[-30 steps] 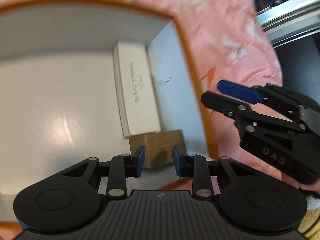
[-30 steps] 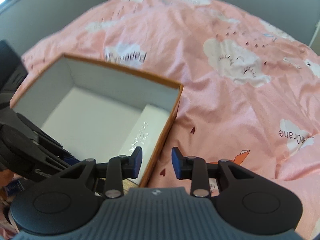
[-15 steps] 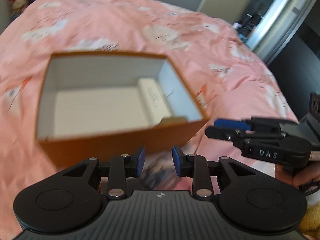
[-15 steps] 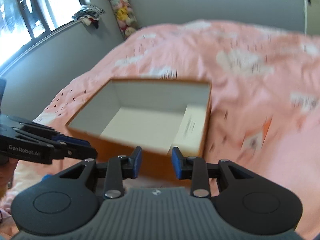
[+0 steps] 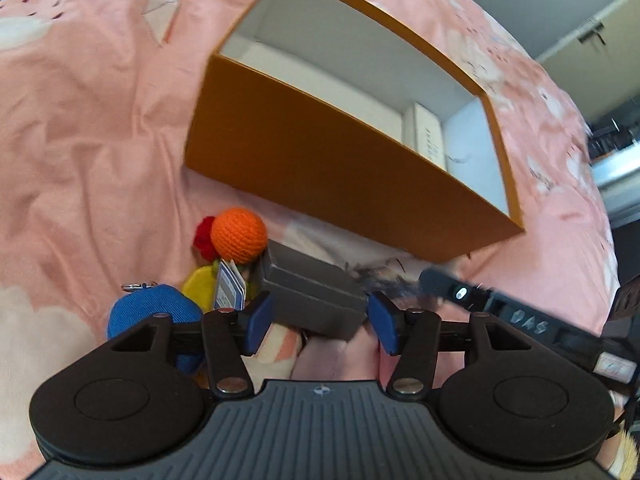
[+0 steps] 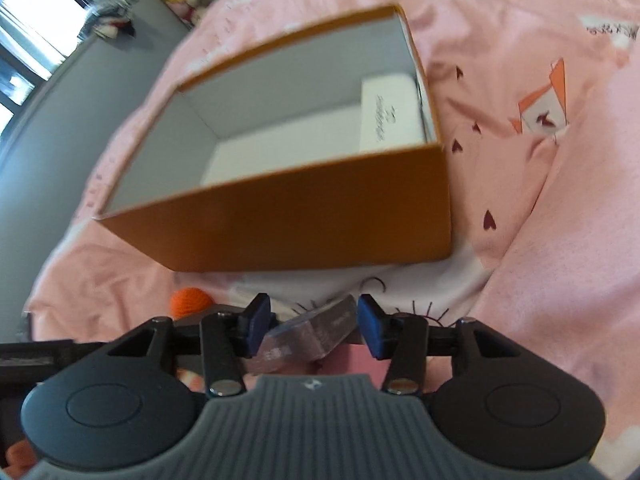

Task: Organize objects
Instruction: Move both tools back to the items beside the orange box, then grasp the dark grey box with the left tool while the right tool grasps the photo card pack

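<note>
The left gripper (image 5: 318, 318) has a dark grey ribbed housing bearing a small pale emblem, two round black discs at its sides, and black linkage arms fastened with silver screws that end in blue-padded fingers (image 5: 256, 322). The right gripper (image 6: 314, 326) is built alike: grey ribbed body, black discs, silver screws, blue pads on its fingers (image 6: 370, 330). In the left view its black side carries the raised letters "DAS" and a small white label.

carton (image 5: 320, 152) behind small box (image 5: 312, 292) | ball (image 5: 239, 234) left of small box
</note>
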The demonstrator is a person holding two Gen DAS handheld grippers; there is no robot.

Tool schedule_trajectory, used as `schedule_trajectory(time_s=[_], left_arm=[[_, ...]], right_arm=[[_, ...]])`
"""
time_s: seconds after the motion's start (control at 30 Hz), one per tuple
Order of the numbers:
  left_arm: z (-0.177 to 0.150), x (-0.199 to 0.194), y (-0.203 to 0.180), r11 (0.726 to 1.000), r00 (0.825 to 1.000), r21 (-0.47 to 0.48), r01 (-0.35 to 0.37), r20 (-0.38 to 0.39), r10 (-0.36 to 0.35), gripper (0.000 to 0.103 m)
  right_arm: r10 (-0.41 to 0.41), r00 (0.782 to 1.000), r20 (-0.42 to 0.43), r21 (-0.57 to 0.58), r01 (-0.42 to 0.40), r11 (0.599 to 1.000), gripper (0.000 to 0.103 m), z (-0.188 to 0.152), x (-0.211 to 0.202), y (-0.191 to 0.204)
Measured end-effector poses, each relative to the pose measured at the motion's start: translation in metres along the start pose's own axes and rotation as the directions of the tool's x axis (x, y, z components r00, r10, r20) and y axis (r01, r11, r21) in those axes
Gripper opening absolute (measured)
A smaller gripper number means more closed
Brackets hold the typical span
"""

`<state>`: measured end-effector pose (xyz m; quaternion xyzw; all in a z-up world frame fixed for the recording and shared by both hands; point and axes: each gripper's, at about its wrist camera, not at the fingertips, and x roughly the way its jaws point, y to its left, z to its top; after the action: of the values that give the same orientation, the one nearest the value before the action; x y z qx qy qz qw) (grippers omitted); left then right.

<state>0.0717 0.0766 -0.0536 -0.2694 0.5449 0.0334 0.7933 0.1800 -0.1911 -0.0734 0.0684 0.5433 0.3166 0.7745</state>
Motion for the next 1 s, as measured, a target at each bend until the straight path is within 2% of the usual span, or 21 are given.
schedule_trajectory(time_s=[0.13, 0.27, 0.33, 0.47, 0.6, 0.67, 0.77, 1.0], left_arm=[[0.000, 0.007, 0.008, 0.997, 0.999, -0.072, 0.006, -0.038, -0.009, 0.066], [0.007, 0.018, 0.006, 0.997, 0.998, -0.072, -0.006, -0.056, 0.002, 0.078], [0.008, 0.021, 0.009, 0.997, 0.997, -0.068, -0.022, -0.071, 0.017, 0.078], [0.008, 0.020, 0.016, 0.997, 0.995, -0.064, -0.042, -0.090, 0.037, 0.078], [0.013, 0.022, 0.020, 0.992, 0.991, -0.026, -0.125, -0.055, 0.124, 0.081], [0.018, 0.024, 0.024, 0.992, 0.991, -0.049, -0.116, -0.077, 0.112, 0.082], [0.021, 0.030, 0.017, 0.992, 0.987, -0.026, -0.126, -0.108, 0.123, 0.086], [0.025, 0.049, -0.008, 0.986, 0.975, 0.094, -0.135, -0.167, 0.149, 0.091]], right_arm=[[0.051, 0.995, -0.089, 0.093, -0.042, 0.995, 0.051, -0.003, 0.021, -0.015], [0.123, 0.981, -0.152, 0.179, -0.095, 0.979, 0.050, -0.008, 0.034, -0.031], [0.135, 0.976, -0.170, 0.177, -0.105, 0.979, 0.050, -0.009, 0.037, -0.032], [0.144, 0.975, -0.169, 0.167, -0.116, 0.979, 0.050, -0.013, 0.037, -0.030], [0.138, 0.979, -0.147, 0.139, -0.118, 0.983, 0.044, -0.013, 0.033, -0.027], [0.143, 0.980, -0.138, 0.131, -0.125, 0.983, 0.043, -0.013, 0.032, -0.029], [0.149, 0.979, -0.140, 0.141, -0.129, 0.982, 0.043, -0.012, 0.033, -0.031], [0.143, 0.981, -0.132, 0.106, -0.130, 0.986, 0.041, -0.014, 0.030, -0.029]])
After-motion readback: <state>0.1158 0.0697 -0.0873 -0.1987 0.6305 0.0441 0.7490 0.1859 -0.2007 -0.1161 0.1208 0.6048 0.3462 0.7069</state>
